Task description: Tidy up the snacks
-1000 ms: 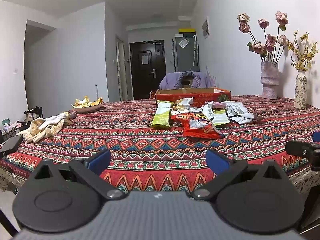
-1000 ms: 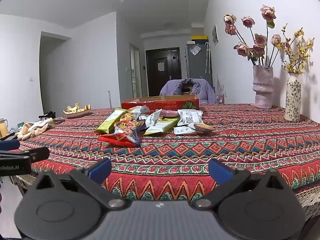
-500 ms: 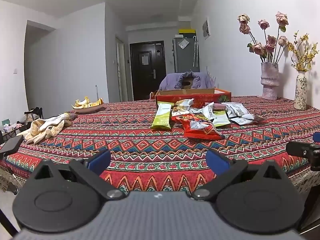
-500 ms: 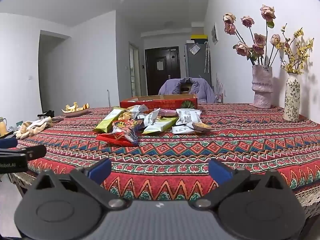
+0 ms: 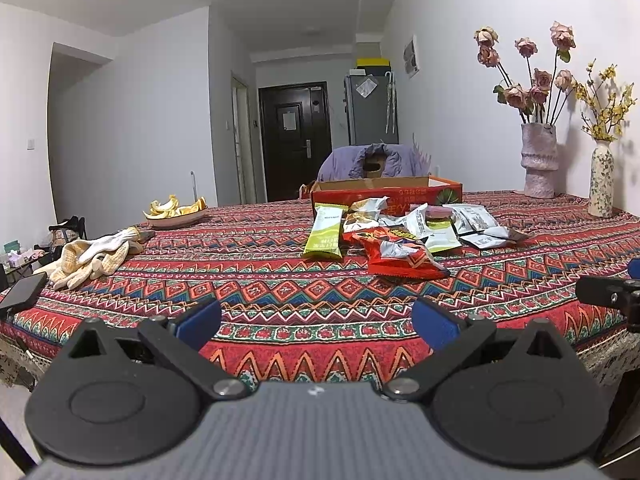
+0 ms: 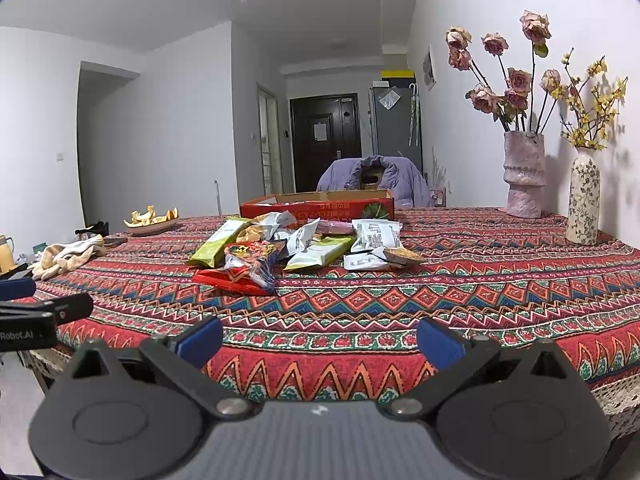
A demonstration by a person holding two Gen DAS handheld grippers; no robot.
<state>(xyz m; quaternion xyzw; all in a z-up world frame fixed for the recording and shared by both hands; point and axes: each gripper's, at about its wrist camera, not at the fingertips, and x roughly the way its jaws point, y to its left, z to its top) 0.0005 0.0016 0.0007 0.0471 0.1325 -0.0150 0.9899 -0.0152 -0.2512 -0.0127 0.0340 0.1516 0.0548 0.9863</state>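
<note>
A loose pile of snack packets lies mid-table: a green packet [image 5: 325,233] [image 6: 218,241], a red packet [image 5: 402,260] [image 6: 244,268], and several white and green ones [image 6: 376,234]. Behind them stands an open red cardboard box [image 5: 386,194] [image 6: 320,206]. My left gripper [image 5: 316,322] is open and empty over the table's near edge, well short of the pile. My right gripper [image 6: 320,338] is open and empty too, at the near edge. Each gripper's side shows at the edge of the other's view.
The patterned tablecloth [image 5: 280,280] covers the table. Cloth gloves [image 5: 90,258] and a dish of fruit peels [image 5: 174,212] sit at left, a phone [image 5: 24,292] at the near left corner. Two vases with flowers [image 6: 524,174] [image 6: 584,196] stand at right. A chair with a purple jacket [image 5: 374,162] is behind.
Both grippers have drifted slightly; the views shift a little. The snacks have not moved and both grippers stay open.
</note>
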